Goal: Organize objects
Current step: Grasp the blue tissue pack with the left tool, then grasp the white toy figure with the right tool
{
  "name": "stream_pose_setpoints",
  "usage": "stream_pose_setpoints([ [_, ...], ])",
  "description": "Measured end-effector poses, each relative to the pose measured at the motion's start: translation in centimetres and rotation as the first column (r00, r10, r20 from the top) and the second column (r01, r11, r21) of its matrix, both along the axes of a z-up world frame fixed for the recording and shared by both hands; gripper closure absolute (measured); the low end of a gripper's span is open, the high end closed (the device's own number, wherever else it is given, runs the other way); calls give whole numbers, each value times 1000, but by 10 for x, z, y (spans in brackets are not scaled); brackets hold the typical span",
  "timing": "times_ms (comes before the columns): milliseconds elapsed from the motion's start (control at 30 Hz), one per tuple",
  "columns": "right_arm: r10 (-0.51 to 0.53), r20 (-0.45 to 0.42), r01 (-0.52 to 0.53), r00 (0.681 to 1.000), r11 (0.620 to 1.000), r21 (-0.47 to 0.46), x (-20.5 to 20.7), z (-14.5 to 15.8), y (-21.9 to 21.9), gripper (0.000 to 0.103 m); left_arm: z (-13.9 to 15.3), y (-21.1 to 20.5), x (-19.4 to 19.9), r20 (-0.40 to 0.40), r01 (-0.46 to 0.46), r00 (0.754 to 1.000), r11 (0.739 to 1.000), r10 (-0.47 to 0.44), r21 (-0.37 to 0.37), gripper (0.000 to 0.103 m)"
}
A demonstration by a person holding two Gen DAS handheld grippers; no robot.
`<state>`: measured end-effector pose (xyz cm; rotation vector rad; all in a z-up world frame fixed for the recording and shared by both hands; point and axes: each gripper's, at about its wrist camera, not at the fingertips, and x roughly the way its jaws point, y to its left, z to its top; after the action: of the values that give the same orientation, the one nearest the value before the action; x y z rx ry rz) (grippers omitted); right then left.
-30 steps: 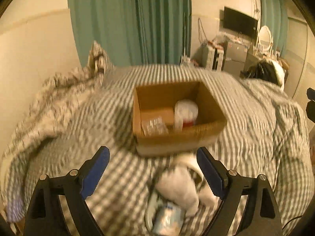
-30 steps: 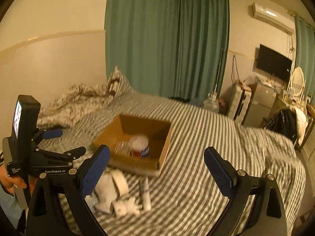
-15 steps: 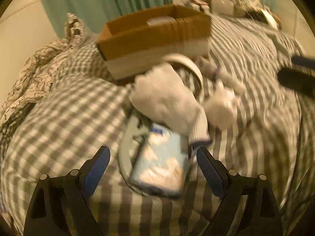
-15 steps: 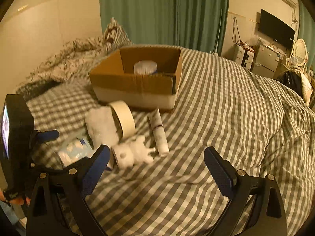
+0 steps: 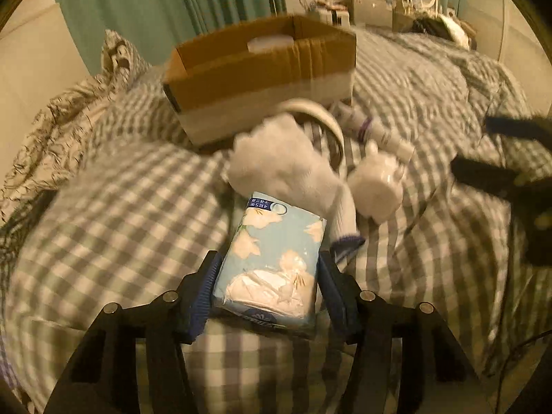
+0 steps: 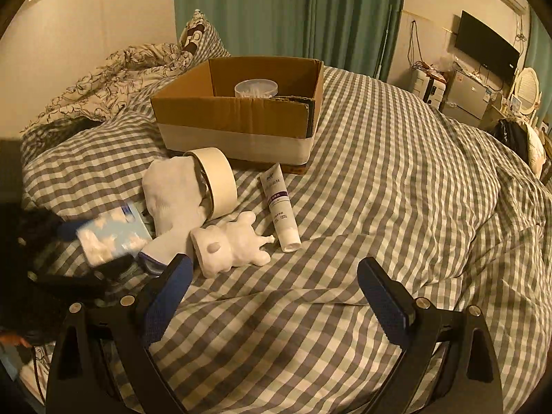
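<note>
In the left wrist view, the tissue pack (image 5: pixel 272 262) lies on the bed in front of the box (image 5: pixel 262 79), with the left gripper (image 5: pixel 269 286) clamped on its sides. In the right wrist view, the right gripper (image 6: pixel 276 296) hangs wide open and holds nothing, well in front of the box (image 6: pixel 238 117), with the white figurine (image 6: pixel 231 241) just ahead of its left finger

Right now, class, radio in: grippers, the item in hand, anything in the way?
Left gripper shut on tissue pack. Right gripper open, empty. White sock overlaps pack's far end.
</note>
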<state>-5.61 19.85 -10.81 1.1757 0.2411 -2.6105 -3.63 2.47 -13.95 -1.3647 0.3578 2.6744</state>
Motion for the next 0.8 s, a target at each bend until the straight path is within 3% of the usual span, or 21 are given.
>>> stream_pose_setpoints([
  [167,31,12,-31,999,1000,0,-7,-5,-11,6,26,-18,-3,-47,-35,998,998,37,50,45],
  [400,93,70,-97,993,994,48,-31,-33,-43,7,32,-35,-6,-62,-71,995,996,75,61,45],
  [600,109,135,-119,985,991,68,-51,-57,-61,16,32,-43,-8,-56,-84,994,993,89,82,45],
  [733,116,163,-127,980,990,64,-53,-64,-65,37,29,-48,-9,-46,-97,994,991,102,94,45],
  [800,112,157,-126,981,988,84,-49,-64,-65,39,28,-49,-9,-42,-100,994,990,104,98,45],
])
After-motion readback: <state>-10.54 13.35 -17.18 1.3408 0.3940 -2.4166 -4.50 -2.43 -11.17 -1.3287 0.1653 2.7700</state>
